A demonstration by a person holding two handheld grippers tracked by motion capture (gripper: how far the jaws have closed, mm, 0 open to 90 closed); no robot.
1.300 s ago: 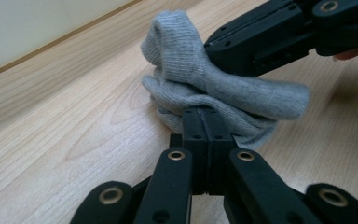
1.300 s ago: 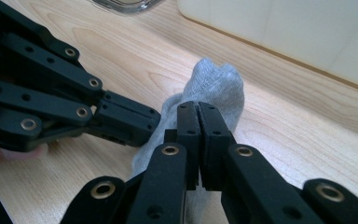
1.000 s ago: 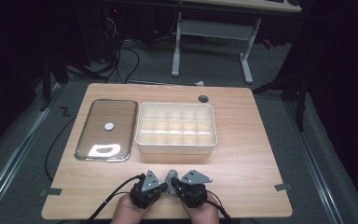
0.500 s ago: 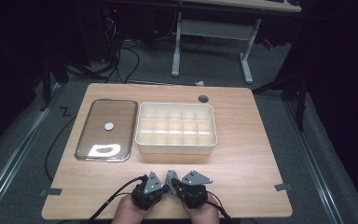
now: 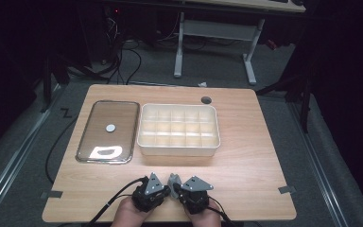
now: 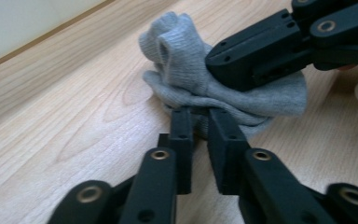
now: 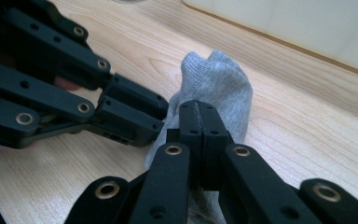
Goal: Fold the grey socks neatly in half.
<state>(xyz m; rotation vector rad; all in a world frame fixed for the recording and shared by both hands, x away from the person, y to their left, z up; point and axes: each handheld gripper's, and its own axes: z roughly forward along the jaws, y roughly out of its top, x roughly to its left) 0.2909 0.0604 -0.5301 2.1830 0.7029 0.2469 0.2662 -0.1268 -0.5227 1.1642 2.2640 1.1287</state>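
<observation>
A bunched grey sock [image 5: 172, 179] lies on the wooden table near its front edge, between my two grippers. My right gripper [image 7: 198, 116] is shut on the sock [image 7: 219, 79], its jaws pressed together with fabric pinched under them. My left gripper [image 6: 201, 123] has just been opening. Its jaws stand a narrow gap apart at the sock's [image 6: 186, 60] lower fold, with a bit of fabric showing between the tips. In the high view the left gripper [image 5: 164, 190] and the right gripper [image 5: 178, 189] meet tip to tip over the sock.
A cream organiser box [image 5: 178, 150] with several compartments stands at the table's middle. Left of it lies a shiny metal tray [image 5: 99, 118] with a small white disc [image 5: 110, 127] on it. A round cable hole [image 5: 206, 100] sits at the table's back edge.
</observation>
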